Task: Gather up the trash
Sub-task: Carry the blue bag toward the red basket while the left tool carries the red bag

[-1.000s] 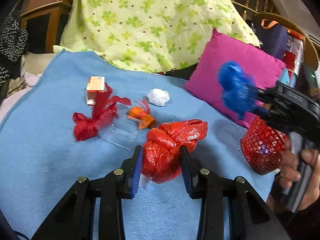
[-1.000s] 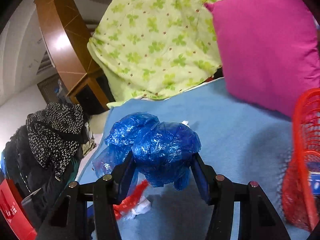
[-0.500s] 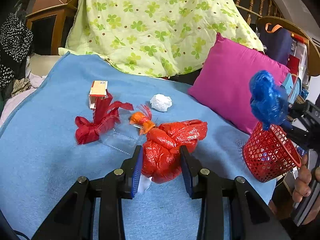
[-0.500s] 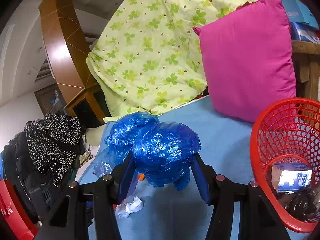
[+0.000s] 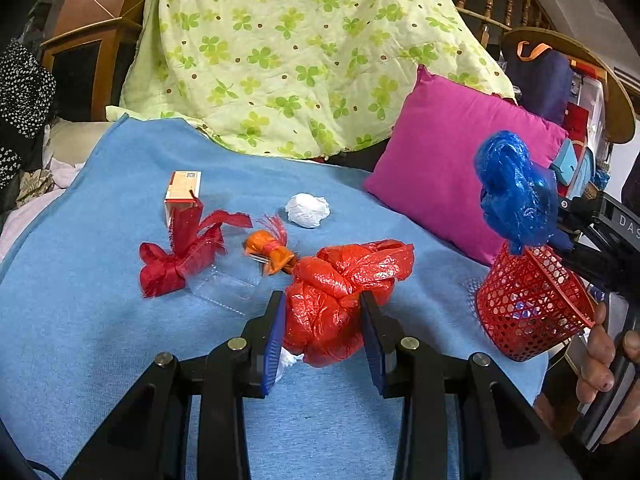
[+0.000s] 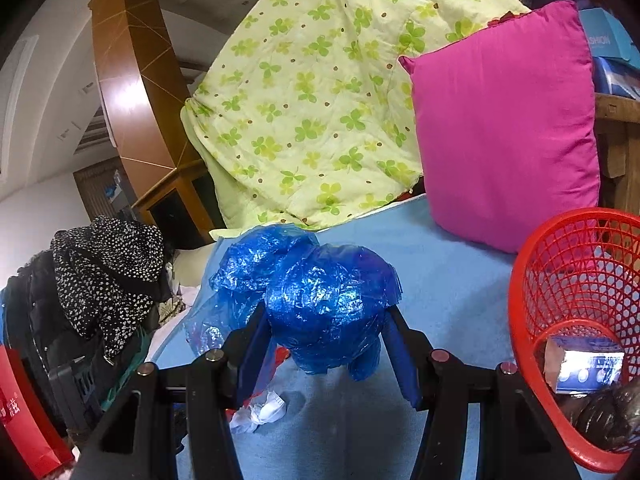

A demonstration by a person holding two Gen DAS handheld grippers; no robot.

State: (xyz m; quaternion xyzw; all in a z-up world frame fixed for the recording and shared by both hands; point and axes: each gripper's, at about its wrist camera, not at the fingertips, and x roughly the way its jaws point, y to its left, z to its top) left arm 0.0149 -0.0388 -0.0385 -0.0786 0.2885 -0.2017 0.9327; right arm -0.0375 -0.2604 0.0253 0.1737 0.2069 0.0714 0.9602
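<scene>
Now the right gripper (image 6: 324,344), fingers pinching a blue bag (image 6: 320,304), has swung beside the red basket (image 6: 532,280) at the bed's right edge; the left gripper (image 5: 323,332) pinches a red bag (image 5: 340,292), ready to follow.

A crumpled red plastic bag (image 5: 340,300) sits between blue pads on black gripper arms. A crinkled blue plastic bag (image 6: 324,312) shines beside a red mesh plastic basket (image 6: 576,264). The bed cover (image 5: 100,280) is plain light blue, the square cushion (image 5: 452,176) magenta, and the quilt (image 5: 288,52) pale yellow-green with green clover print and brown dots.
</scene>
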